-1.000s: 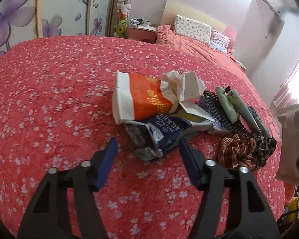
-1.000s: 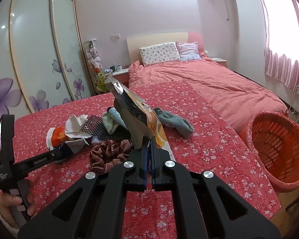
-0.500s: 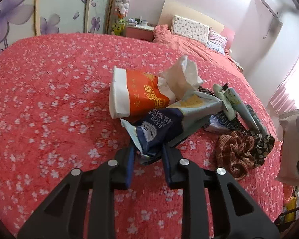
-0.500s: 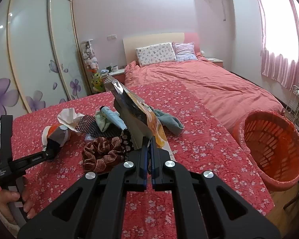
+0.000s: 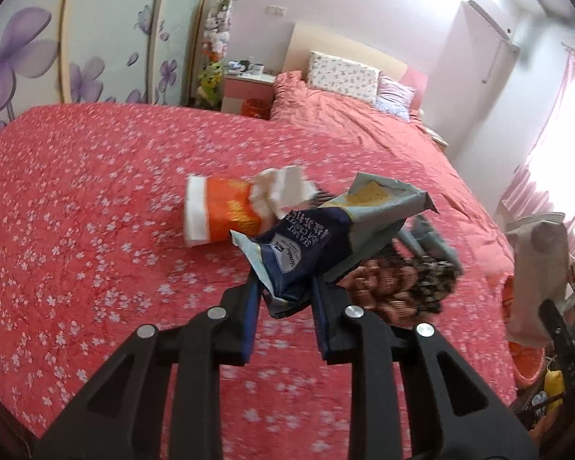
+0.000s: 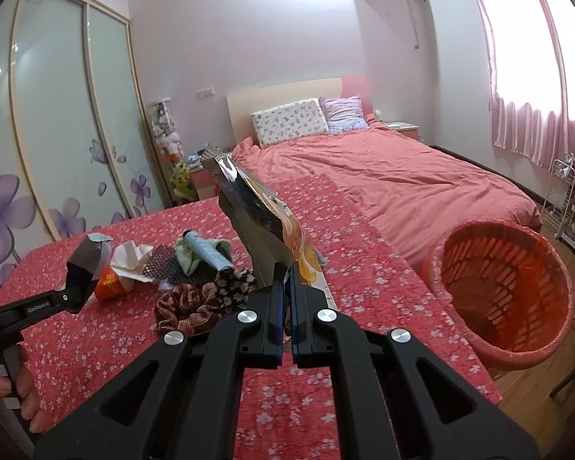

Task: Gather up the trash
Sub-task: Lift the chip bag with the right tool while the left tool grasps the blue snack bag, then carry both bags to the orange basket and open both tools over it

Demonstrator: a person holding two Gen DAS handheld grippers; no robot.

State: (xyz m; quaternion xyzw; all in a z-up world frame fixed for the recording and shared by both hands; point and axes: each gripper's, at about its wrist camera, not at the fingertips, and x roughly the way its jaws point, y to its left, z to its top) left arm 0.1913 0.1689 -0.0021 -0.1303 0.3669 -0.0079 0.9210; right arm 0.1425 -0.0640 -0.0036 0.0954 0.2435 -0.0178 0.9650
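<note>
The left gripper (image 5: 285, 299), just closed, clamped a crumpled navy snack bag (image 5: 306, 249); the right gripper (image 6: 285, 306) pinched a silver wrapper (image 6: 257, 226), with the orange basket (image 6: 510, 291) open at three o'clock.

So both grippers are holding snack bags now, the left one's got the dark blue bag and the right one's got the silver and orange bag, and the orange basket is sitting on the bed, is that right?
Not quite. The orange basket stands on the floor beside the bed, not on it; the right wrist view shows this. The rest holds: the left gripper grips the dark blue bag, and the right gripper grips the silver and orange bag.
</note>
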